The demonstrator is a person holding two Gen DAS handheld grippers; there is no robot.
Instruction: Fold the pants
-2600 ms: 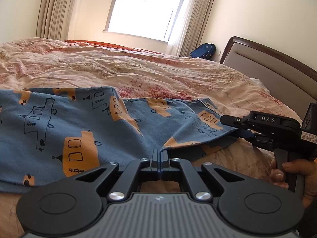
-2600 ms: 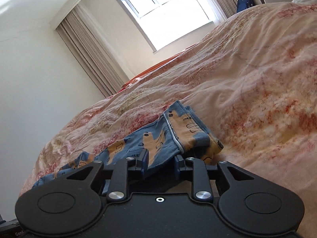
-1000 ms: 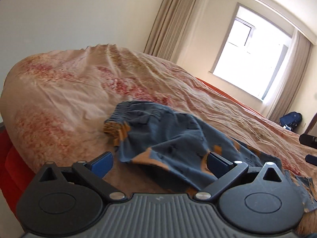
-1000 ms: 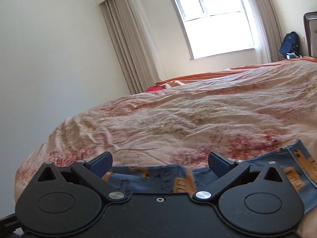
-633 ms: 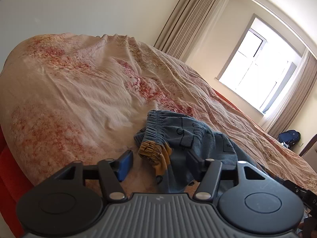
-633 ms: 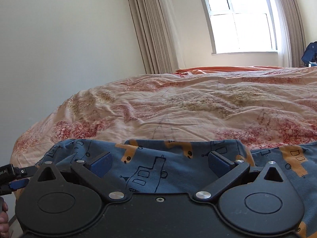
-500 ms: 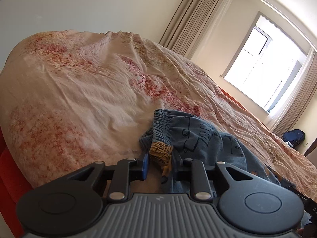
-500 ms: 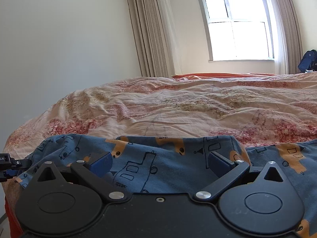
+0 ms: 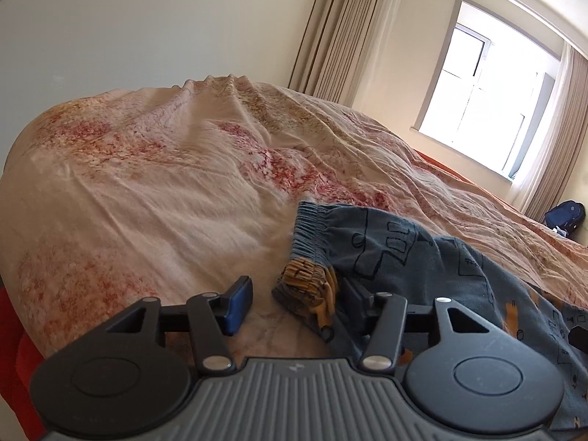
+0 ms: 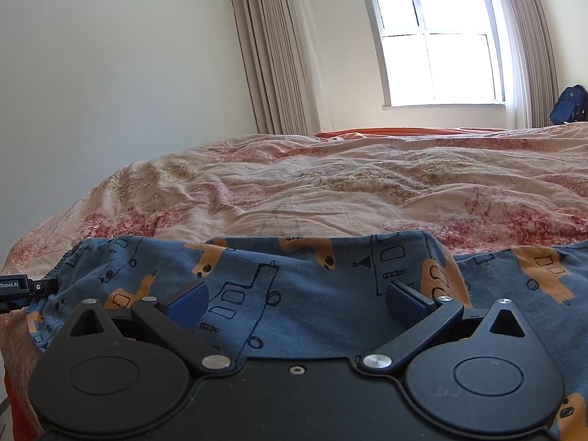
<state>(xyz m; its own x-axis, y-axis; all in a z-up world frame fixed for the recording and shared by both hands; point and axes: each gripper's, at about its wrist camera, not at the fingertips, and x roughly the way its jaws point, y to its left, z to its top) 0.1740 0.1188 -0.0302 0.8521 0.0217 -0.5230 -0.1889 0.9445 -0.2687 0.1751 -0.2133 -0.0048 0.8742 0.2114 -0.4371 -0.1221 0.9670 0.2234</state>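
Blue pants (image 9: 404, 257) with orange vehicle prints lie on a pink flowered bedspread (image 9: 183, 183) near the bed's corner. Their gathered waistband corner (image 9: 305, 286) rests between the fingers of my left gripper (image 9: 296, 299). Its jaws are opening: the left blue pad (image 9: 239, 305) stands clear of the cloth and the right finger lies against it. In the right wrist view, my right gripper (image 10: 297, 301) hovers wide open just over the flat pants (image 10: 294, 264), holding nothing. The left gripper's tip (image 10: 14, 286) shows at the waistband end.
The bedspread (image 10: 367, 183) runs far back to a bright window (image 10: 437, 40) with beige curtains. A blue backpack (image 10: 569, 104) sits beyond the bed. A red bed edge (image 9: 11, 330) drops off at the near left, close to a plain wall.
The left gripper came in over the waistband corner, pinched it half a second ago, and has now spread off it. The right gripper sank onto the pants and stayed open.
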